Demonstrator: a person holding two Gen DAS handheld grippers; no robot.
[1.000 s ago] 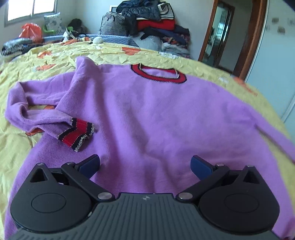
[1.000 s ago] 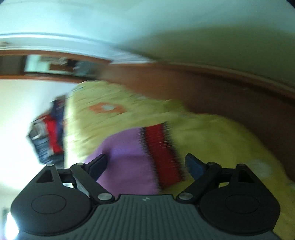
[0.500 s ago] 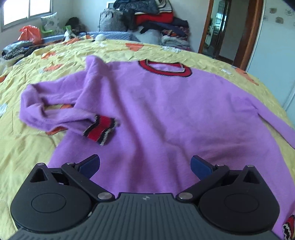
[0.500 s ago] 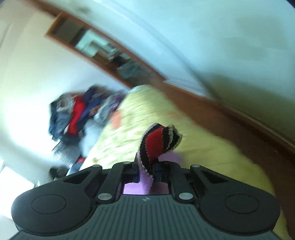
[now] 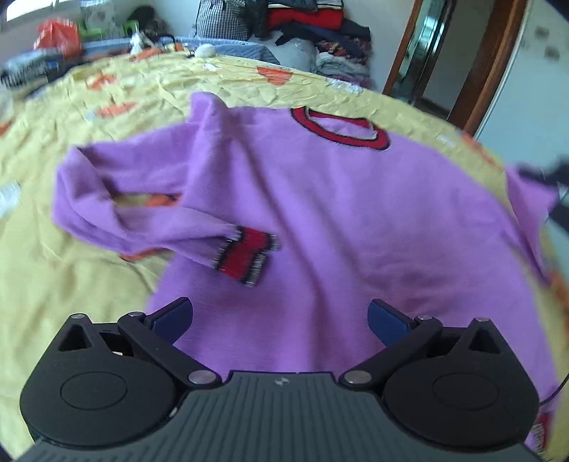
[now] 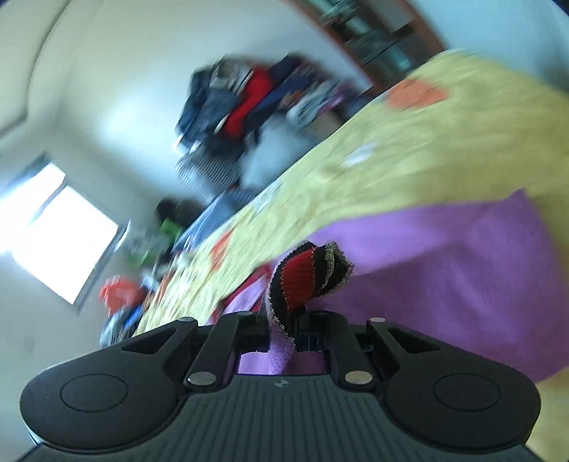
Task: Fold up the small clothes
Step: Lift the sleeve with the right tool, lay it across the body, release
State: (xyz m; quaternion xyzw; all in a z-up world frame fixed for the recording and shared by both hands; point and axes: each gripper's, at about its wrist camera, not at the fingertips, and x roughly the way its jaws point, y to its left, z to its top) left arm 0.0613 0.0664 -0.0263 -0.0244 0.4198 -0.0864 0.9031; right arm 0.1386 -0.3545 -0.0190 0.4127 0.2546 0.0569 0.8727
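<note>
So far the folding has barely begun. At the left of the left wrist view, 1 sleeve (image 5: pixel 135 220) of the purple sweater (image 5: pixel 338 220) lies bent back on itself, its red and black striped cuff (image 5: pixel 247 257) resting on the body of the sweater near the lower hem. The sweater is spread flat, collar (image 5: pixel 338 129) toward the top of the frame, on the yellow bedspread (image 5: pixel 71 277). At the bottom of that frame the left gripper (image 5: pixel 281 321) hovers above the hem with its blue pads (image 5: pixel 172 318) wide apart and nothing between them.

Further right, at the right edge of that frame, the other sleeve rises off the bed, blurred. The right wrist view explains it: the right gripper (image 6: pixel 297 330) is clamped tight on the second cuff (image 6: pixel 306 277), which sticks up between the closed jaws, with purple sleeve cloth trailing under it and the sweater body filling the lower right of the frame. The picture is tilted and smeared.

Judging by this, 1 sleeve is roughly laid in and the second is in hand, likely on its way across the chest. Still to come, I would say: laying that sleeve flat, tidying the first, then folding the body up toward the collar. A pile of clothes (image 5: pixel 313 25) sits beyond the bed.
</note>
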